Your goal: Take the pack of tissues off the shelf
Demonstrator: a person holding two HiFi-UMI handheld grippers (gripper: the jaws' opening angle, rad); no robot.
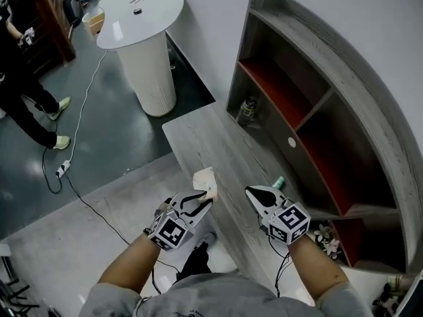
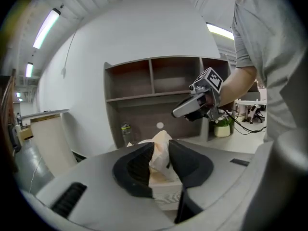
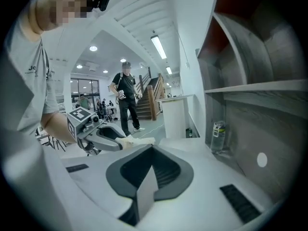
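Observation:
The pack of tissues (image 1: 205,179) is a pale, soft packet, and my left gripper (image 1: 206,198) is shut on it just off the front edge of the grey wooden counter (image 1: 211,144). In the left gripper view the pack (image 2: 162,163) is pinched between the two dark pads, its crumpled top poking up above them. My right gripper (image 1: 252,191) hovers over the counter a little to the right, shut with nothing in it. In the right gripper view its jaws (image 3: 151,149) meet at a point, and the left gripper (image 3: 98,134) with the pack (image 3: 138,141) shows beyond.
The grey shelf unit with red backs (image 1: 310,111) rises behind the counter, with a bottle (image 1: 248,109) in its lowest bay. A small flower pot (image 1: 328,238) stands at the right. A white round table (image 1: 142,18) and a standing person (image 1: 26,78) are on the floor to the left.

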